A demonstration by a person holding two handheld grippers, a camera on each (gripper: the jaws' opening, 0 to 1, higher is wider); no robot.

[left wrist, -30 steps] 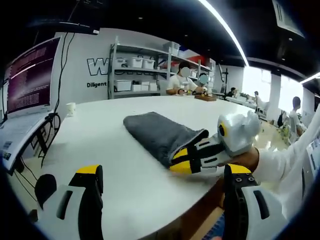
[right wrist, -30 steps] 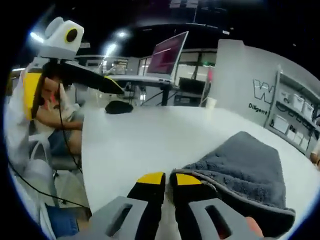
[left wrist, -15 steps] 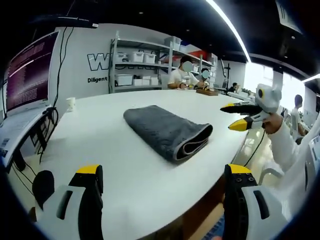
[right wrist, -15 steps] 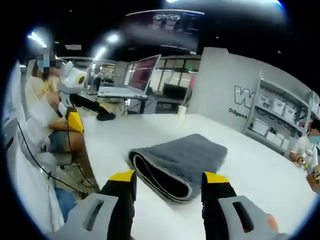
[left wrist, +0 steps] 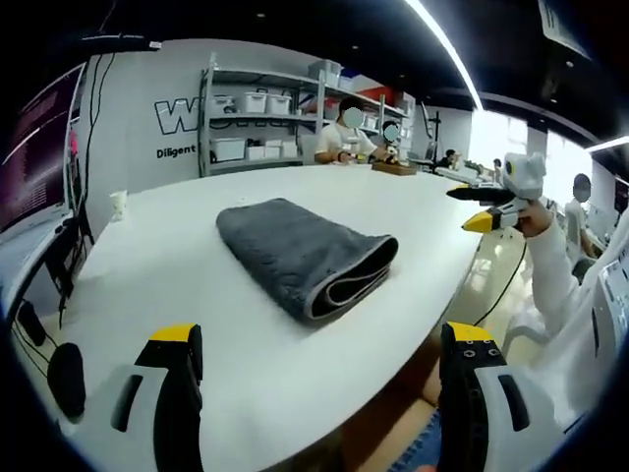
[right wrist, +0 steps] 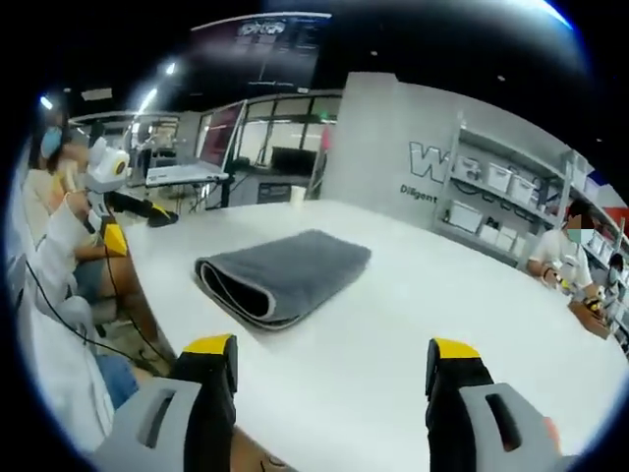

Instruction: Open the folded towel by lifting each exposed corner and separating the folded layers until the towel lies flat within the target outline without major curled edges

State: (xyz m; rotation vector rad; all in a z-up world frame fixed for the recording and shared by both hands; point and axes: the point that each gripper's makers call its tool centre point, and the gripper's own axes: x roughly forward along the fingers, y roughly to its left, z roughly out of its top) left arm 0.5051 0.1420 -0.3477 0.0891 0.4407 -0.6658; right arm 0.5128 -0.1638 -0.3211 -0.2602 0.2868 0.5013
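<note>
A dark grey folded terry towel lies on the white round-edged surface, its looped fold end facing the near edge. The left gripper and right gripper both hang with fingers wide apart, holding nothing, off the towel.

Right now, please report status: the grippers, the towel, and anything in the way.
Left gripper open, off the towel. Right gripper open, off it too. Grey towel folded on the white table, corners not yet lifted. Nothing in the way.
</note>
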